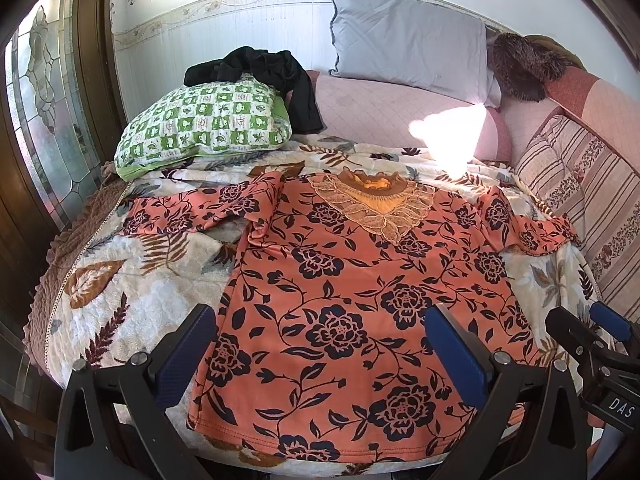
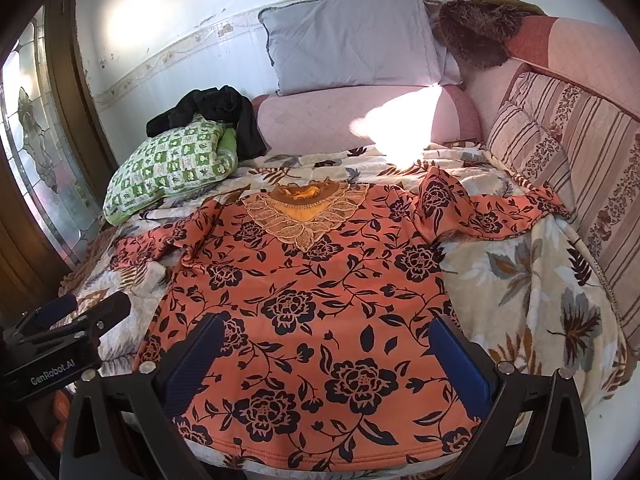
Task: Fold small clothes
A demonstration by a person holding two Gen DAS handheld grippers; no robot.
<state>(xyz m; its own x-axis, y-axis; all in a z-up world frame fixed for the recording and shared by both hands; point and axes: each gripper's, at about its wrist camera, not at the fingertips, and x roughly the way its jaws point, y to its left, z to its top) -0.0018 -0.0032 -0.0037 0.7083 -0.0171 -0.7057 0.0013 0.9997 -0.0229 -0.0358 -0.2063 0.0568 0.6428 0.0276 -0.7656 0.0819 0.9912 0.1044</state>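
Note:
An orange shirt with dark flowers [image 1: 360, 292] lies flat, front up, on a leaf-print blanket [image 1: 132, 280], its lace collar [image 1: 376, 204] at the far end and both sleeves spread out. It also shows in the right wrist view [image 2: 320, 304]. My left gripper [image 1: 320, 344] is open and empty above the shirt's lower left part. My right gripper [image 2: 328, 352] is open and empty above the lower right part. Each gripper shows at the edge of the other's view, the right [image 1: 592, 340] and the left [image 2: 84, 312].
A green checked pillow [image 1: 204, 124] with black clothes [image 1: 264, 72] on it lies at the far left. A grey pillow [image 1: 408, 36] leans on the wall. Striped cushions [image 2: 560, 148] line the right side. A glass door [image 1: 44, 112] stands left.

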